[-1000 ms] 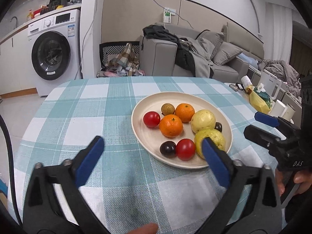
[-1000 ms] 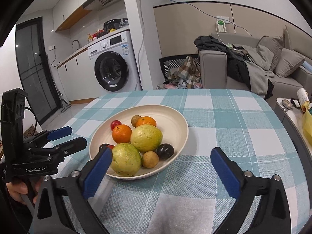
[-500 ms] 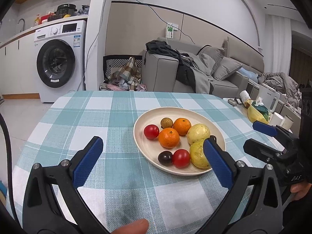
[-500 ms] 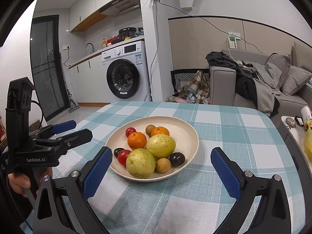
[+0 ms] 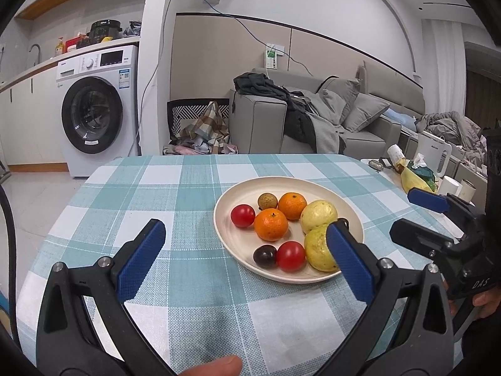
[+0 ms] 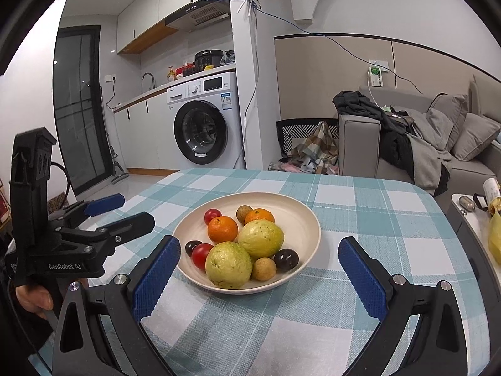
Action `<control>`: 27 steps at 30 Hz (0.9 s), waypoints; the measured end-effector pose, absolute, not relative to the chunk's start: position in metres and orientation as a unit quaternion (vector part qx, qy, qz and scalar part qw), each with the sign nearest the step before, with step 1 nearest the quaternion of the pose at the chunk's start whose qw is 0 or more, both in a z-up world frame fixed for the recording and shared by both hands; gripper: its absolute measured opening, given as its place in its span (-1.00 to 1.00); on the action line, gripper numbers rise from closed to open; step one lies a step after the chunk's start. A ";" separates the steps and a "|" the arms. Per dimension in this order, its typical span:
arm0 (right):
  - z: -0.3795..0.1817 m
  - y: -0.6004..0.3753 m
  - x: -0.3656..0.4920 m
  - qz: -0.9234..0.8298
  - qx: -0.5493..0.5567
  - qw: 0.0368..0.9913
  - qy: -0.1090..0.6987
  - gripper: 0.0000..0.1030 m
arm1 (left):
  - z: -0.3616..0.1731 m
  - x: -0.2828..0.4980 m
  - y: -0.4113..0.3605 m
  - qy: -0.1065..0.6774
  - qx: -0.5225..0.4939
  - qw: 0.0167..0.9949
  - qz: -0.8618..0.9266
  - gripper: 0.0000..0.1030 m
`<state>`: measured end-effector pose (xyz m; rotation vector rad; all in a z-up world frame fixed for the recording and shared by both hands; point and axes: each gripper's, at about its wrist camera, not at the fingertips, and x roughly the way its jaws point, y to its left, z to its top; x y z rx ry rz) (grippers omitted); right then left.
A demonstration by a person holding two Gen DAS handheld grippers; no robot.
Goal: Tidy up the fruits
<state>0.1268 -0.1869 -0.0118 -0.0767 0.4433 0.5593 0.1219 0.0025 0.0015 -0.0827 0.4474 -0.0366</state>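
left gripper point(image 5: 244, 257) hanging spread, empty | right gripper point(image 6: 260, 269) hanging spread, empty | fruits sitting piled in plate point(image 6: 307, 219) on table | guava point(image 6: 228, 264) likely firm, heavyish, rolling easily: taking it across the middle

Matt plate point(image 5: 350, 219), woven checked tablecloth point(image 5: 175, 194)

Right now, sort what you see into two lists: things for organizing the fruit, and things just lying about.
For the job:
- plate
- two guavas
- two oranges
- two tomatoes
- two dark plums
- two small brown fruits
- left gripper and right gripper, both open

Lying about:
- yellow bag
- white kettle
- clothes on the sofa
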 end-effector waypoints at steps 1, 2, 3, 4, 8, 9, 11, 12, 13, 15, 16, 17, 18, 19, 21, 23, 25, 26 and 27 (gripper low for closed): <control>-0.012 -0.186 0.127 0.275 -0.039 0.936 0.217 1.00 | 0.001 0.122 0.002 0.222 -0.041 0.974 -0.018 0.99; -0.012 -0.186 0.126 0.276 -0.041 0.936 0.216 1.00 | 0.001 0.121 0.002 0.222 -0.041 0.974 -0.018 0.99; -0.011 -0.186 0.126 0.277 -0.042 0.936 0.216 1.00 | 0.001 0.122 0.002 0.221 -0.041 0.974 -0.018 0.99; -0.012 -0.186 0.126 0.278 -0.042 0.935 0.215 1.00 | 0.001 0.121 0.002 0.221 -0.041 0.974 -0.018 0.99; -0.012 -0.186 0.125 0.278 -0.041 0.935 0.217 1.00 | 0.002 0.121 0.002 0.219 -0.037 0.975 -0.020 0.99; -0.012 -0.186 0.125 0.278 -0.041 0.935 0.217 1.00 | 0.002 0.121 0.001 0.219 -0.037 0.975 -0.020 0.99; -0.012 -0.186 0.125 0.278 -0.040 0.935 0.217 1.00 | 0.003 0.121 0.001 0.219 -0.037 0.975 -0.021 0.99; -0.012 -0.186 0.125 0.278 -0.041 0.935 0.217 1.00 | 0.003 0.121 0.001 0.218 -0.037 0.975 -0.021 0.99; -0.012 -0.186 0.125 0.278 -0.041 0.935 0.217 1.00 | 0.004 0.121 0.001 0.218 -0.037 0.975 -0.021 0.99; -0.012 -0.186 0.125 0.278 -0.041 0.935 0.217 1.00 | 0.004 0.121 0.001 0.218 -0.037 0.975 -0.022 0.99; -0.012 -0.186 0.125 0.278 -0.041 0.935 0.217 1.00 | 0.004 0.120 0.001 0.218 -0.036 0.975 -0.022 0.99; -0.012 -0.186 0.125 0.278 -0.041 0.935 0.217 1.00 | 0.004 0.120 0.001 0.218 -0.037 0.975 -0.022 0.99; -0.012 -0.186 0.125 0.278 -0.041 0.935 0.217 1.00 | 0.004 0.120 0.001 0.218 -0.037 0.975 -0.022 0.99; -0.012 -0.186 0.125 0.278 -0.040 0.935 0.217 1.00 | 0.004 0.120 0.001 0.218 -0.037 0.975 -0.021 0.99; -0.012 -0.186 0.125 0.278 -0.040 0.935 0.217 1.00 | 0.004 0.120 0.001 0.218 -0.037 0.975 -0.022 0.99; -0.012 -0.186 0.125 0.278 -0.040 0.935 0.217 1.00 | 0.004 0.120 0.001 0.218 -0.037 0.975 -0.021 0.99; -0.012 -0.186 0.125 0.278 -0.041 0.935 0.217 1.00 | 0.004 0.120 0.001 0.218 -0.036 0.975 -0.022 0.99; -0.012 -0.186 0.125 0.278 -0.041 0.935 0.217 1.00 | 0.004 0.120 0.001 0.218 -0.036 0.975 -0.022 0.99; -0.012 -0.186 0.125 0.278 -0.040 0.935 0.217 1.00 | 0.004 0.120 0.001 0.218 -0.036 0.975 -0.022 0.99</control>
